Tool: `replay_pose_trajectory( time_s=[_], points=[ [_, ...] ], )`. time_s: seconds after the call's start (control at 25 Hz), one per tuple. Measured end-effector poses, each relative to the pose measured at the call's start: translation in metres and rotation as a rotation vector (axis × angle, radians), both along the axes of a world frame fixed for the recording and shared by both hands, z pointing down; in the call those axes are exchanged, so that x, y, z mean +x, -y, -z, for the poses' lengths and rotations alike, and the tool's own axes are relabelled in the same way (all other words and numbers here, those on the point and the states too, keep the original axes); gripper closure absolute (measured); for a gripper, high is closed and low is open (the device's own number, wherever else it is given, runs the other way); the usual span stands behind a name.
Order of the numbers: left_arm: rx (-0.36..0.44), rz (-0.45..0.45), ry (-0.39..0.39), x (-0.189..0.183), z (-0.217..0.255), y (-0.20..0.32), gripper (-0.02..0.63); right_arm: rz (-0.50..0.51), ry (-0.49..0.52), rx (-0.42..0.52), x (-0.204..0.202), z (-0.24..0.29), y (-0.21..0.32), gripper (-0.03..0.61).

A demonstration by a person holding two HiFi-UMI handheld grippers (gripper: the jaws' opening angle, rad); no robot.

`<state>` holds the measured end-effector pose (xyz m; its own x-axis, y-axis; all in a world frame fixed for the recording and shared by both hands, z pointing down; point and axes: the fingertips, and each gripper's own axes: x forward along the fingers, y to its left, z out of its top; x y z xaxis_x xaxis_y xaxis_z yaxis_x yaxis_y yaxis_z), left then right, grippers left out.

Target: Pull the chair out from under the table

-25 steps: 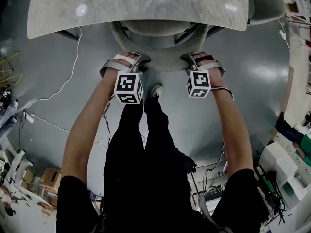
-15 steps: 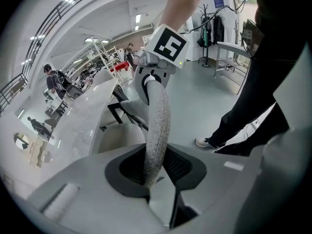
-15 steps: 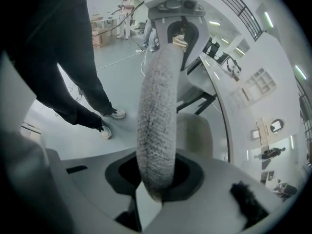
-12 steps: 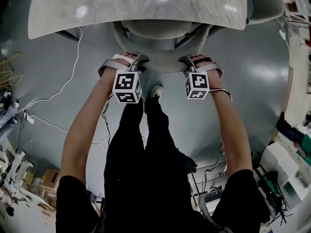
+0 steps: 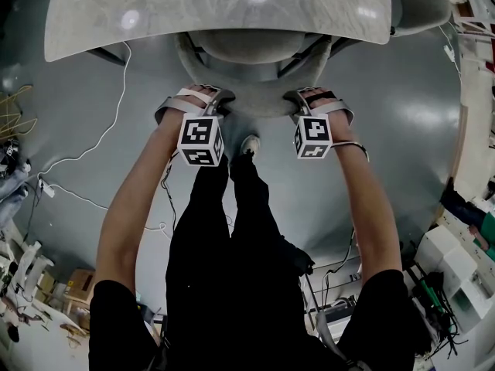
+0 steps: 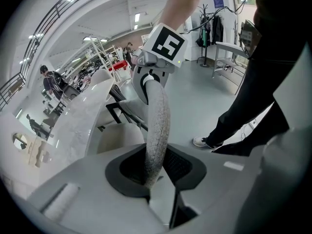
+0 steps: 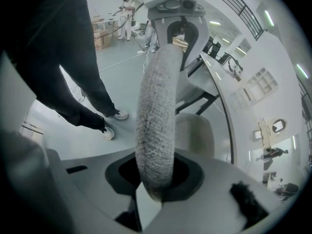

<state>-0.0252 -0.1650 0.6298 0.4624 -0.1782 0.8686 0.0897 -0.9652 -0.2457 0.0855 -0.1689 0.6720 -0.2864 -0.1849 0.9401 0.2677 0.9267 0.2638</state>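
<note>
Chair (image 5: 259, 105) rim, clamped in 2 hand-held grippers (image 5: 224, 99) (image 5: 296, 97)

- The head view was dimly exposed; ceiling lamps were mirrored as bright spots on the glossy table top (image 5: 155, 14), and a pale sheen was spread over the floor (image 5: 418, 114).
- Both gripper views were brightly lit by ceiling strip lights (image 6: 136, 18), and the walls were nearly washed out.
- Strong fisheye bending and black corners were seen throughout.
- The chair rim (image 7: 156, 121) was rendered sharply, while the nearest foreground was softened.
</note>
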Motion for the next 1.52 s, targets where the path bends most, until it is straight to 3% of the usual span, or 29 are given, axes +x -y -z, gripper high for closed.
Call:
replay_pose_trajectory(
  time_s=[1.52],
  points=[
    [-0.03,-0.018,0.018,0.001,-0.002,-0.061,0.525,0.023,-0.014,-0.046,0.001,-0.001,-0.06,0.502]
  ],
)
